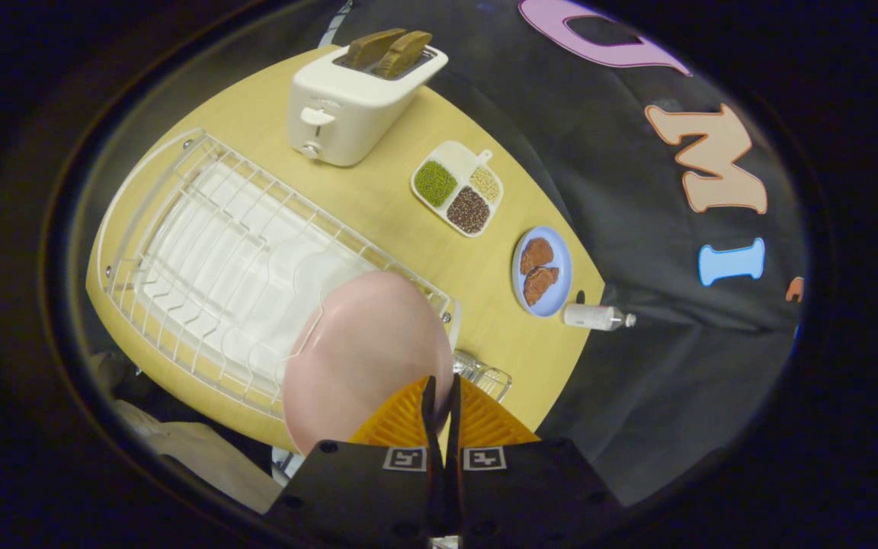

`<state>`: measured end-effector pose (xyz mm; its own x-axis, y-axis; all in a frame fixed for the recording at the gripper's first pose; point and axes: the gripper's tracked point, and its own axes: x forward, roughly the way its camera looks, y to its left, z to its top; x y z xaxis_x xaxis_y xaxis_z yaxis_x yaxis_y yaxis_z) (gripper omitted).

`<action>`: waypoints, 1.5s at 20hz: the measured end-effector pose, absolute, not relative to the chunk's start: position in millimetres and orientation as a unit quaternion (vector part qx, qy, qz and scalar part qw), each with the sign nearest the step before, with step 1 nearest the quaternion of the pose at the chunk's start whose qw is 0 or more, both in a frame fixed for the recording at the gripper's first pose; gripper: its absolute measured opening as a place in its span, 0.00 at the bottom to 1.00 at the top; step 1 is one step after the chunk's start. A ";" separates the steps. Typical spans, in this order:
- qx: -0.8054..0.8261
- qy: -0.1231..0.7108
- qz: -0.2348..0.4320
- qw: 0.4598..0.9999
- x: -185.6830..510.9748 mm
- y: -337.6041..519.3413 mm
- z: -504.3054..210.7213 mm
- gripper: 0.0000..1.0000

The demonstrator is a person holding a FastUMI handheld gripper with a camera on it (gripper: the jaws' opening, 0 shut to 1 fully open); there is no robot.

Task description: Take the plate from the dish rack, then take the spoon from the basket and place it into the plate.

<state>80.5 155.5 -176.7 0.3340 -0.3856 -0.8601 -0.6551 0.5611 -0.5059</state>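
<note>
Pink plate (363, 351) — pinched by tongs (441, 393) — above dish rack (203, 252).

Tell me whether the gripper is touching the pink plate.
Touching. In the gripper view the gripper has its fingers closed tight on the rim of the pink plate, which is lifted over the dish rack.

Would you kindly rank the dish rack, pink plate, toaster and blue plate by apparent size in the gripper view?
1. Dish rack.
2. Pink plate, though it looks enlarged, being held close to the camera in the hand-held gripper, whose fingers are shut on its edge.
3. Toaster.
4. Blue plate.
</note>
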 end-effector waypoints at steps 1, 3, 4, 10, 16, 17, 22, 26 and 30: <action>-0.460 0.569 0.100 0.674 81.6 156.3 -176.1 0.04; -0.463 0.571 0.101 0.671 81.0 158.3 -175.2 0.03; -0.467 0.572 0.101 0.667 80.5 158.5 -174.8 0.04; -0.515 0.554 0.093 0.647 91.9 146.4 -155.0 0.03; -0.501 0.544 0.089 0.667 79.2 122.9 -136.8 0.03; -0.498 0.539 0.088 0.673 77.8 117.9 -132.6 0.03; -0.427 0.535 0.074 0.725 59.0 86.5 -114.8 0.03; -0.353 0.525 0.056 0.772 42.8 56.1 -98.8 0.03; -0.282 0.512 0.031 0.811 21.4 16.8 -86.4 0.03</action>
<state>21.4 16.8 -86.4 0.4735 -0.2387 -0.8478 -0.3398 0.8386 -0.4258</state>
